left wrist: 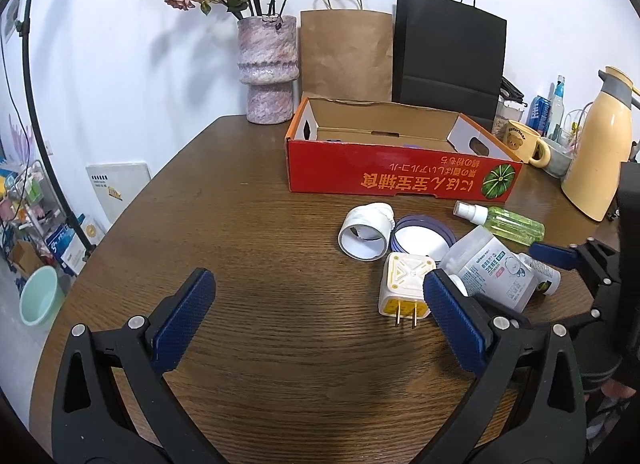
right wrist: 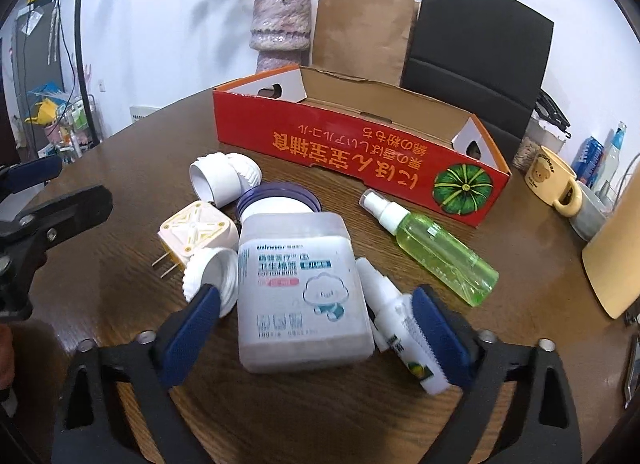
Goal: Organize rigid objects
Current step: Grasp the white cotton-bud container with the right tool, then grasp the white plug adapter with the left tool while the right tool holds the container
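A red cardboard box (left wrist: 400, 178) (right wrist: 352, 152) stands open on the brown table (left wrist: 260, 224). In front of it lie a white tube-shaped part (left wrist: 366, 232) (right wrist: 224, 180), a round purple-rimmed lid (left wrist: 420, 238) (right wrist: 280, 194), a white and yellow plug adapter (left wrist: 406, 284) (right wrist: 196, 234), a clear cotton-bud jar (left wrist: 494, 268) (right wrist: 304, 296), a small white bottle (right wrist: 400, 324) and a green spray bottle (left wrist: 504, 220) (right wrist: 432, 248). My right gripper (right wrist: 316, 324) is open, its jaws on either side of the jar and the small bottle. My left gripper (left wrist: 316, 320) is open and empty, left of the adapter.
A pink vase with dried roses (left wrist: 268, 72), a brown paper bag (left wrist: 346, 52) and a black paper bag (left wrist: 448, 60) stand behind the box. A yellow bear mug (left wrist: 524, 142) and a cream thermos jug (left wrist: 600, 148) stand at the right. A white ribbed cap (right wrist: 212, 276) lies beside the jar.
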The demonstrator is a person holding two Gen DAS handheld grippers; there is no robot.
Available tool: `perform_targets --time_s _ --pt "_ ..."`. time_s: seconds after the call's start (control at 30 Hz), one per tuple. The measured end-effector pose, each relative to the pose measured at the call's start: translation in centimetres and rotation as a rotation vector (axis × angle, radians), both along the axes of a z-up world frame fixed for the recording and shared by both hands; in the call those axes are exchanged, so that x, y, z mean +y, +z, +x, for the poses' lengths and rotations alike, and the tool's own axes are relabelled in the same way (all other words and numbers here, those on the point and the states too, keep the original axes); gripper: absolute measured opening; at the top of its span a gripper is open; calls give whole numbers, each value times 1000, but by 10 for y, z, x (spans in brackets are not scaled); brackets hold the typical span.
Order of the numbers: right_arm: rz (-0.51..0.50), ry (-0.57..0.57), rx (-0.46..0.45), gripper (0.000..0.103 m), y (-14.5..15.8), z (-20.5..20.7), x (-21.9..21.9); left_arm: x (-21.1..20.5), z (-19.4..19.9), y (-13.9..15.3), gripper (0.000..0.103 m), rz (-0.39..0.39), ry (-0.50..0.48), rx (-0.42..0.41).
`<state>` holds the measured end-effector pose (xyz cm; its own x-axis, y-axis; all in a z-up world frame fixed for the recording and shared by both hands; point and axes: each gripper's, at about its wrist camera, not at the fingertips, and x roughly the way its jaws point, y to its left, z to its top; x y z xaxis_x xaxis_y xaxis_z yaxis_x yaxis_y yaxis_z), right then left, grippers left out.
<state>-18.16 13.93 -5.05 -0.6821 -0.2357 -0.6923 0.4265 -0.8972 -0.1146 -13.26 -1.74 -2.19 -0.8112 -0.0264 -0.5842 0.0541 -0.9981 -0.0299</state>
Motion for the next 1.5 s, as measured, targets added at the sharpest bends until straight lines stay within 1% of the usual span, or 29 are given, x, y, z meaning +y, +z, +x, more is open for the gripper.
perform_targets --time_s 0.07,0.17,0.2,0.23,0.27,0.3,0.47,0.77,1.0,1.17,1.5 --pt "-8 6 -26 88 -2 -6 -1 0 0 0 103 0 1 0" --pt "-20 15 -34 87 -3 -11 -1 0 0 -1 103 0 1 -1" --pt "-19 21 -42 83 -4 -12 -2 0 0 -1 103 0 1 -1" --pt "-14 28 -48 80 -6 -13 -4 1 0 -1 103 0 1 0" --pt "-12 35 -53 73 -6 -14 -5 1 0 -1 103 -1 2 -1" --pt "-5 41 -61 71 -7 -14 -7 1 0 -1 103 -2 3 -1" --pt "-3 35 -46 71 -5 -12 -8 1 0 -2 103 0 2 -4" --pt "-51 -30 74 70 10 3 8 1 -2 -3 103 -2 3 -15" --pt "-93 -59 144 70 25 17 20 4 -10 -11 103 -3 -1 -55" --pt "-108 -69 159 70 29 21 24 10 -16 -18 103 -3 -23 -86" --pt "-128 -104 159 70 33 21 35 31 -32 -30 103 -32 -55 -136"
